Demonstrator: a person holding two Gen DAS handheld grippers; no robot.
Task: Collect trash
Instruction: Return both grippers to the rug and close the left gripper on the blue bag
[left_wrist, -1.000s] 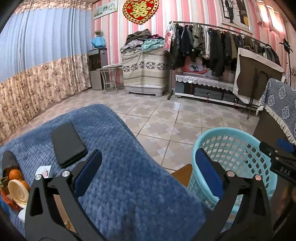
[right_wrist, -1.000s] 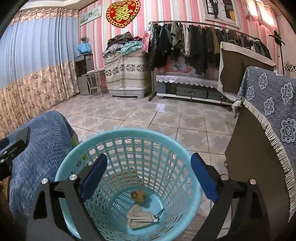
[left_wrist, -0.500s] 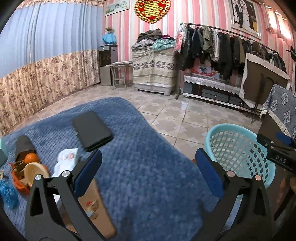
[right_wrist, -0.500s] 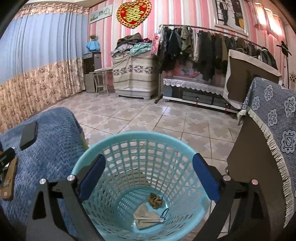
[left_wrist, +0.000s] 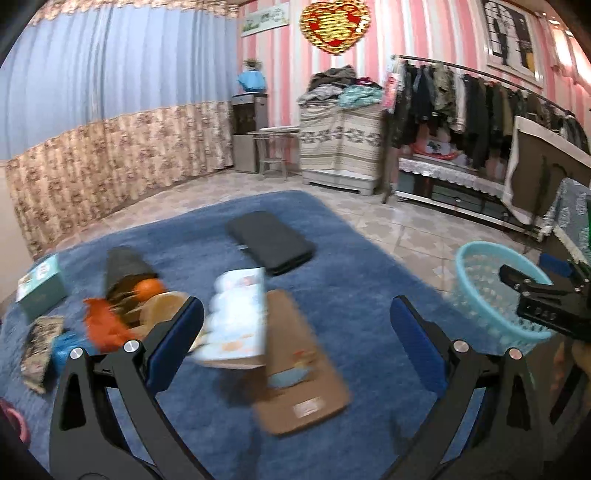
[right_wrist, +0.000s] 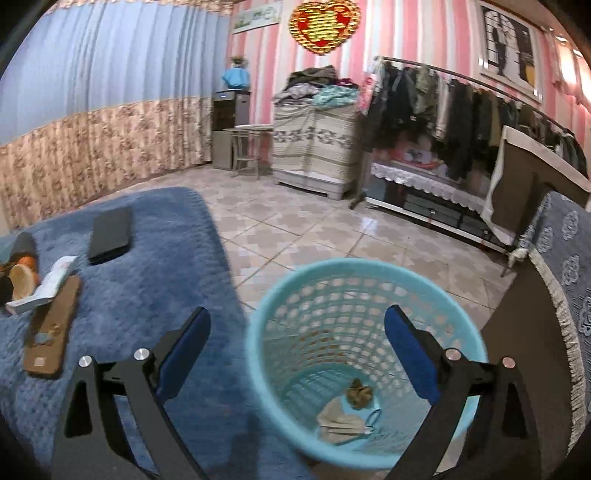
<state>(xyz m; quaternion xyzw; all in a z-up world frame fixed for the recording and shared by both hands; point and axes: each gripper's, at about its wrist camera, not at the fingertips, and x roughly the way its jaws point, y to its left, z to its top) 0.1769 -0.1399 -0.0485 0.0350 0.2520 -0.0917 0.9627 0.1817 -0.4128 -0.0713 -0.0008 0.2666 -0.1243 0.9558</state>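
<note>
A turquoise mesh bin (right_wrist: 365, 354) stands on the floor beside the blue-covered table (right_wrist: 147, 280); a crumpled mask and a brown scrap lie at its bottom. My right gripper (right_wrist: 295, 350) hovers open above the bin's left rim, holding nothing. My left gripper (left_wrist: 295, 339) is open above the table, over a white printed packet (left_wrist: 238, 314) and a flat brown package (left_wrist: 299, 365). Left of them lies a heap with orange peel (left_wrist: 99, 325) and an orange (left_wrist: 147, 288). The bin (left_wrist: 491, 291) and the right gripper's body show at the left wrist view's right edge.
A black phone (left_wrist: 269, 242), a teal box (left_wrist: 40, 282) and a dark wrapper (left_wrist: 37, 347) also lie on the table. A cloth-draped cabinet (right_wrist: 554, 295) stands right of the bin. Tiled floor, a clothes rack (right_wrist: 461, 107) and covered furniture fill the back.
My left gripper has swung left and back over the table, bringing the packet, brown package and peel heap into view. My right gripper has drifted left, off the bin's centre.
</note>
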